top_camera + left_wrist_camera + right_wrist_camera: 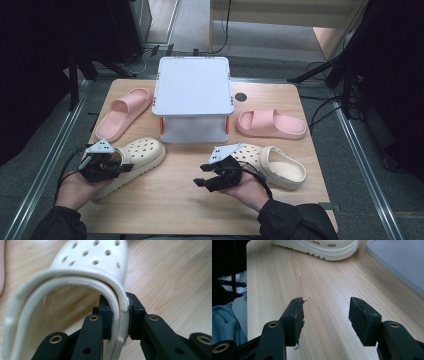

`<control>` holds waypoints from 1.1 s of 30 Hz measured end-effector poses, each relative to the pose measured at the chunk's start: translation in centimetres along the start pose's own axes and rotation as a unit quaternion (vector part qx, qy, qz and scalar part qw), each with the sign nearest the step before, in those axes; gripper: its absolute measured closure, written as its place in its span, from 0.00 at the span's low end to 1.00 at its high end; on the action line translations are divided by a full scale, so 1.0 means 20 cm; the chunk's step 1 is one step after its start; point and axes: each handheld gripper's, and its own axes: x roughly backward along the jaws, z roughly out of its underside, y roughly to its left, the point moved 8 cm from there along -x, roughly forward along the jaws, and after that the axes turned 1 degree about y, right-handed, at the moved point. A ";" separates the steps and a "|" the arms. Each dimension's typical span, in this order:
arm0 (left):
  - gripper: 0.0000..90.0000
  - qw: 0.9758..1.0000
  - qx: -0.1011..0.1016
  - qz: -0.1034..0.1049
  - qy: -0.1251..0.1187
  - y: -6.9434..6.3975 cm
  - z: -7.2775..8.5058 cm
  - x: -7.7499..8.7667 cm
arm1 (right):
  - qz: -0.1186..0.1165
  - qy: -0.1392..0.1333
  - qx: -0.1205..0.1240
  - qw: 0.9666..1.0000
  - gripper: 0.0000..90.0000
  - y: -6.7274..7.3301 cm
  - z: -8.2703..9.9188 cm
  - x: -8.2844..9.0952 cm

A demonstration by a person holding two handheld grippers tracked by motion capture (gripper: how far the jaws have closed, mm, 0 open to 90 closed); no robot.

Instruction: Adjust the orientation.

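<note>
A cream clog [142, 152] with holes lies at the table's front left, toe pointing right and away. My left gripper [120, 167] is shut on the side wall of its heel opening. In the left gripper view the two pads clamp that rim, one inside and one outside, at the left gripper [120, 317], with the perforated toe [95, 255] beyond. A second cream clog [280, 167] lies at the front right. My right gripper [202, 176] hovers just left of it over bare wood, pointing left. The right gripper [325, 317] is open with nothing between its jaws.
A white two-level stand [194, 85] occupies the table's back middle. A pink slide [125, 112] lies to its left and another pink slide [270, 124] to its right. The wooden table [170, 200] has bare room between the clogs. Dark stands and cables surround the table.
</note>
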 end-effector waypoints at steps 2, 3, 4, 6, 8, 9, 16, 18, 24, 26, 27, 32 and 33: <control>0.86 1.000 0.008 0.009 -0.005 -0.02 -0.02 0.02 | 0.001 0.000 0.000 1.000 0.51 0.00 0.00 0.00; 0.86 1.000 0.006 0.008 -0.005 -0.06 -0.04 0.02 | 0.003 -0.002 -0.004 1.000 0.51 0.00 0.00 0.01; 0.86 1.000 0.006 0.008 -0.005 -0.06 -0.04 0.02 | 0.003 -0.002 -0.004 1.000 0.51 0.00 0.00 0.01; 0.86 1.000 -0.002 0.005 -0.001 -0.10 -0.06 0.01 | 0.008 -0.006 -0.004 1.000 0.51 -0.01 0.00 0.02; 0.86 1.000 -0.009 0.019 0.000 -0.17 -0.10 -0.01 | 0.012 -0.011 -0.008 1.000 0.51 -0.02 0.01 0.03; 0.86 1.000 -0.012 0.025 0.001 -0.19 -0.12 -0.01 | 0.013 -0.011 -0.008 1.000 0.51 -0.02 0.02 0.04; 0.86 0.998 -0.034 0.057 -0.001 -0.32 -0.21 -0.08 | 0.025 -0.020 -0.016 0.999 0.51 -0.03 0.04 0.07; 0.86 0.996 -0.050 0.070 0.006 -0.38 -0.24 -0.13 | 0.031 -0.022 -0.023 0.999 0.51 -0.03 0.06 0.09; 0.86 0.993 -0.067 0.095 0.015 -0.46 -0.29 -0.21 | 0.042 -0.028 -0.032 0.998 0.51 -0.04 0.08 0.12; 0.85 0.992 -0.072 0.106 0.016 -0.49 -0.31 -0.23 | 0.047 -0.030 -0.039 0.998 0.51 -0.04 0.09 0.14; 0.85 0.991 -0.075 0.112 0.017 -0.51 -0.31 -0.25 | 0.049 -0.031 -0.041 0.997 0.51 -0.04 0.10 0.14; 0.85 0.986 -0.093 0.133 0.036 -0.58 -0.33 -0.32 | 0.059 -0.032 -0.051 0.996 0.51 -0.05 0.13 0.17; 0.85 0.984 -0.103 0.140 0.044 -0.61 -0.32 -0.34 | 0.061 -0.033 -0.053 0.996 0.51 -0.04 0.13 0.17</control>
